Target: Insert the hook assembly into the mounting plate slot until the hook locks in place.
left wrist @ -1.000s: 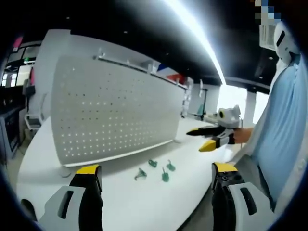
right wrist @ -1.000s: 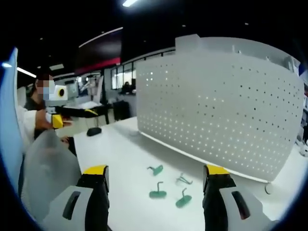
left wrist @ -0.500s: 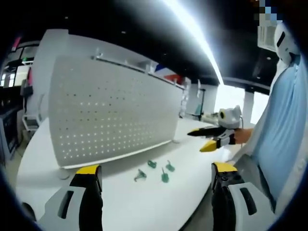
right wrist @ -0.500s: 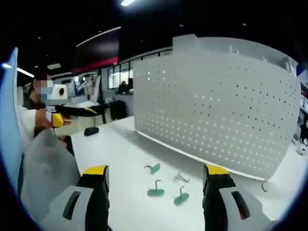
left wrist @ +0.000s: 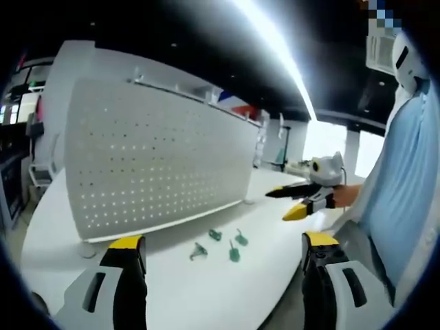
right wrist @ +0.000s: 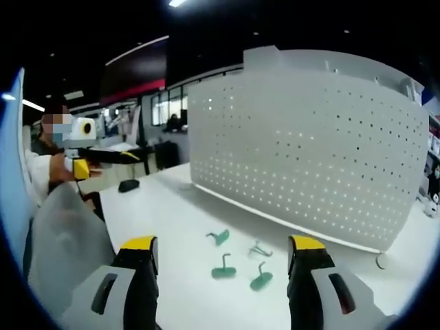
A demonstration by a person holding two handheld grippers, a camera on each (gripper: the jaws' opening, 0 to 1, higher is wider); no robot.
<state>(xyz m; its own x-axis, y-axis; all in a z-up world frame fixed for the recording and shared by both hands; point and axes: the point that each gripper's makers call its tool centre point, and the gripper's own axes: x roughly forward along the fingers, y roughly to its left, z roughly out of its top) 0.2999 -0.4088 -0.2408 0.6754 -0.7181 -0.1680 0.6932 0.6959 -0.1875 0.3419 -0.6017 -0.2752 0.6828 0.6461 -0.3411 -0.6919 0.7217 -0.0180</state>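
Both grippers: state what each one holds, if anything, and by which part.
Nothing is held. The left gripper and right gripper are open and empty; the green hooks lie loose on the table.

Our left gripper [left wrist: 223, 256]: two chunky jaws, grey moulded shells with black inner faces, each with a dark oval slot in the shell and a yellow cap at the tip. Our right gripper [right wrist: 223, 256] has the same build: grey shells, black inner sides, yellow tips, slotted. Seen from the left gripper view, the right gripper [left wrist: 295, 201] shows slim black jaws with yellow tips and a pale grey body. We wear a light blue shirt [left wrist: 402, 185]; its sleeve [right wrist: 12, 172] runs up the edge of the right gripper view.
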